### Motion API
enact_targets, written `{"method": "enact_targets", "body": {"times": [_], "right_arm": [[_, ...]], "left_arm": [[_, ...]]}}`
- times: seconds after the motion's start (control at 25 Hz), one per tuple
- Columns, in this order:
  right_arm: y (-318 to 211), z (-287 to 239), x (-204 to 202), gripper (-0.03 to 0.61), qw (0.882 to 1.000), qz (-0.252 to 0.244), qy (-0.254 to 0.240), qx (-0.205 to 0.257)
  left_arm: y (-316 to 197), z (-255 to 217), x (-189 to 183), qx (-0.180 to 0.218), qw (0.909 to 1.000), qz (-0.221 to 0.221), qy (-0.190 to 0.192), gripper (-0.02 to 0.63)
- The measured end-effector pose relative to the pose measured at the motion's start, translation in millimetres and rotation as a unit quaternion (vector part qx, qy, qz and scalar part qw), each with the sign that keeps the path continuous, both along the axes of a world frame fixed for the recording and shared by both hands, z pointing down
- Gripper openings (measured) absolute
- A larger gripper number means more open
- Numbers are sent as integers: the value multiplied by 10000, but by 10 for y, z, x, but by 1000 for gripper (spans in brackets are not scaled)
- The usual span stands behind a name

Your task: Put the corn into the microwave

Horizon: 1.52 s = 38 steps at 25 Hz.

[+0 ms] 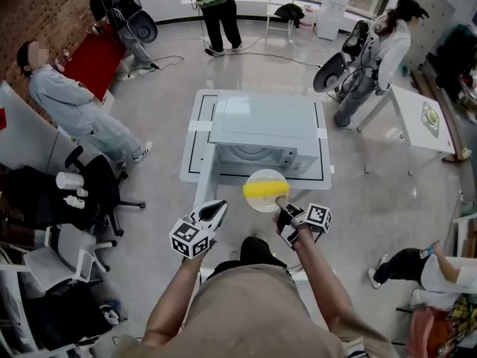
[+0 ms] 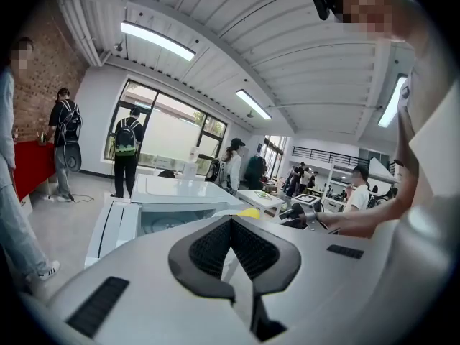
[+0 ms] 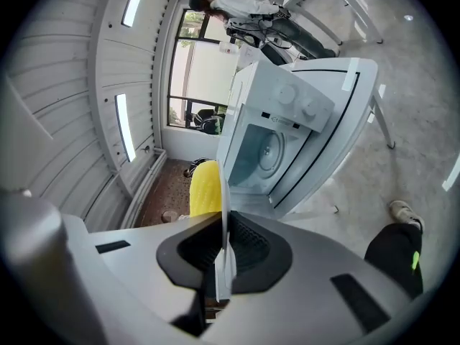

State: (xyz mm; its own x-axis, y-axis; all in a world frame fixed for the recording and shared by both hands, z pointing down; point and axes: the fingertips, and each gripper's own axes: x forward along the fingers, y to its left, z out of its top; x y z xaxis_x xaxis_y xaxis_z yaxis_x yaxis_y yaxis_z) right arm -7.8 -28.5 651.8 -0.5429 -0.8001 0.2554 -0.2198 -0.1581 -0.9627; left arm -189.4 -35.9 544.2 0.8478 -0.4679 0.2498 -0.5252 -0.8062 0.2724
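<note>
A yellow corn cob [image 1: 262, 191] lies on a round white plate [image 1: 262, 204]. My right gripper [image 1: 282, 202] is shut on the plate's near rim and holds it in the air, just in front of the white microwave [image 1: 262, 125]. In the right gripper view the plate [image 3: 224, 192] shows edge-on between the jaws [image 3: 223, 225], with the corn [image 3: 205, 188] to its left. The microwave's cavity [image 3: 264, 153] stands open and its turntable shows. My left gripper [image 1: 218, 209] hovers left of the plate with its jaws together and nothing in them [image 2: 231, 225].
The microwave sits on a small white table [image 1: 195, 148] with black lines marked on it. Black office chairs [image 1: 100, 189] stand to the left and another white table [image 1: 421, 121] to the right. Several people stand or sit around the room.
</note>
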Motion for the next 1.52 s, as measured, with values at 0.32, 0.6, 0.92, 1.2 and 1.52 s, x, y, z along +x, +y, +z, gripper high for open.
{"method": "enact_targets", "body": {"times": [0.32,0.6,0.92,1.2,1.52], "right_arm": [[-472,272,4,23,9998,-174,29,-122],[-1000,680,167,21,9991,-331,216,-149],[-1394,1149,185,21,9985,-473,168,-204],[-1580,1444,81,21,9989,-351,139,-271],[-1839,1719,39,21,9993,82,-77,-361]], "left_arm": [[-329,-24,154,-87,9998,-69,-142,2],[-677,75,413,-228,9987,-189,-426,2],[-931,277,607,-394,9953,-512,-721,2],[-991,377,728,-494,9947,-486,-759,2],[-1094,417,769,-422,9942,-278,-946,2]]}}
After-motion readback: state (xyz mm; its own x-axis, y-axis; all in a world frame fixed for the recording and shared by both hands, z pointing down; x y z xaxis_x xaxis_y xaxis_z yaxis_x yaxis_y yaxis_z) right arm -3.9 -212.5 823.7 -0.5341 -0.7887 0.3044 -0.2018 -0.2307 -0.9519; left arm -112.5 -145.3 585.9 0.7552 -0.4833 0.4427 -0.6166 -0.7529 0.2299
